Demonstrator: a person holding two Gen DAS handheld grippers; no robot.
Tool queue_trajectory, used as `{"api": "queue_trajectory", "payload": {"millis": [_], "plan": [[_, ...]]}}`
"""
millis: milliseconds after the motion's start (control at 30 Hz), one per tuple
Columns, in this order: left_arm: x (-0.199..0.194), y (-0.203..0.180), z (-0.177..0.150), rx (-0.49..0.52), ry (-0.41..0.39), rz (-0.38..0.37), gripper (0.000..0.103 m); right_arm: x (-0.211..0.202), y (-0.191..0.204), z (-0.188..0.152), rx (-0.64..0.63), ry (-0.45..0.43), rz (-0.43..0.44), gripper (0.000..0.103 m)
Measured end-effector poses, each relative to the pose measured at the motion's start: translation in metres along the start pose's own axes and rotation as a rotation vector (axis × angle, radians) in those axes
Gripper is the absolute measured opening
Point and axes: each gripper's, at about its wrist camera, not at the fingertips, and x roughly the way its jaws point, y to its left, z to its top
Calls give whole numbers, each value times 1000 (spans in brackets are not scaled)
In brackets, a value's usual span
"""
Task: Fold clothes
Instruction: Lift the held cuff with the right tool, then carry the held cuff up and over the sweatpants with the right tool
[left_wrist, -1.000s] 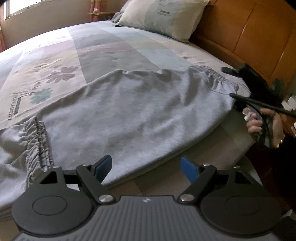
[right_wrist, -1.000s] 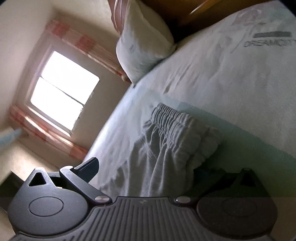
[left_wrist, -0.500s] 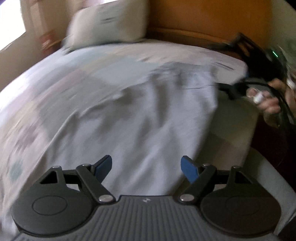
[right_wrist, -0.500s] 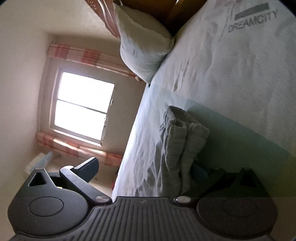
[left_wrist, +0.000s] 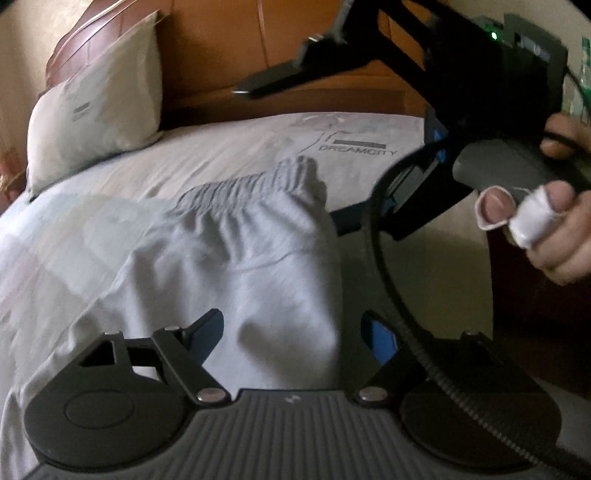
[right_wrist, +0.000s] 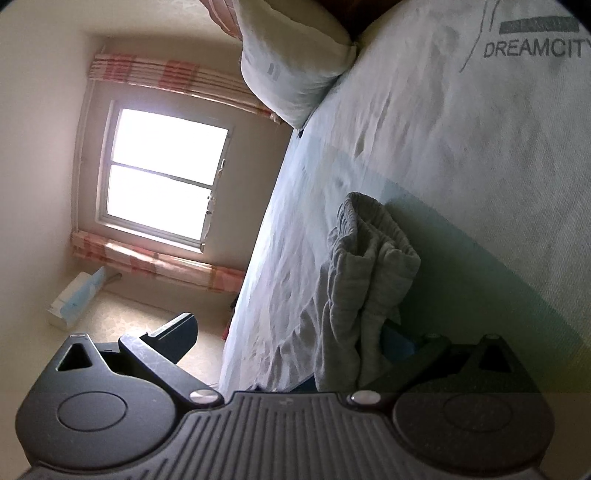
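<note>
pillow: white rectangular pillow (left_wrist: 99, 99) sits far left at the head of the bed, propped against the glossy brown wooden headboard (left_wrist: 221, 48)

bed sheet: pale printed bed sheet (left_wrist: 229, 147) covers the mattress, grey "DREAMCITY" lettering printed near the headboard end

clothes: light grey fabric garment with a gathered elastic waistband (left_wrist: 243, 236) lies on the sheet in the middle of the left wrist view, waistband end toward the headboard, the rest running back under the left tool. In the right wrist view the same cloth is bunched up and draped down between the 2 fingers of the right tool

left gripper: black two-finger gripper with blue pads (left_wrist: 293, 332) hovers low over the garment, fingers spread wide, nothing pinched between them, cloth just lies in the gap below

right gripper: second black two-finger gripper (right_wrist: 295, 338) is turned on its side at the right edge of the bed. Its 2 fingers stand wide apart, 1 out over the floor, the other down against the sheet beside the bunched cloth, so not clamped on anything. Whether that pad touches the cloth, can't tell

hand: person's hand (left_wrist: 550, 221) at far right wraps the grey handle, 1 finger has white tape on it

window: bright window with pink checked curtains (right_wrist: 162, 177) shows in the right wrist view only
</note>
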Motion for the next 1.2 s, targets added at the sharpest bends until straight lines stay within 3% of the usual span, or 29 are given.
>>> {"api": "queue_trajectory", "payload": {"millis": [200, 333, 500, 700, 1033, 1200], "plan": [[18, -7, 10, 41, -22, 106, 82, -4, -5, 1, 27, 9, 14, 103], [7, 10, 12, -32, -59, 131, 84, -10, -7, -1, 39, 7, 14, 103], [-5, 24, 11, -92, -64, 112, 83, -8, -5, -7, 51, 30, -29, 103], [-21, 40, 5, -180, -44, 39, 83, 33, -10, -2, 75, 71, -76, 103], [-68, 75, -43, -341, 52, -9, 82, 46, 0, 0, -12, 64, -124, 103], [-103, 86, -80, -403, 84, 81, 82, 40, 0, -12, -96, 5, -79, 103]]}}
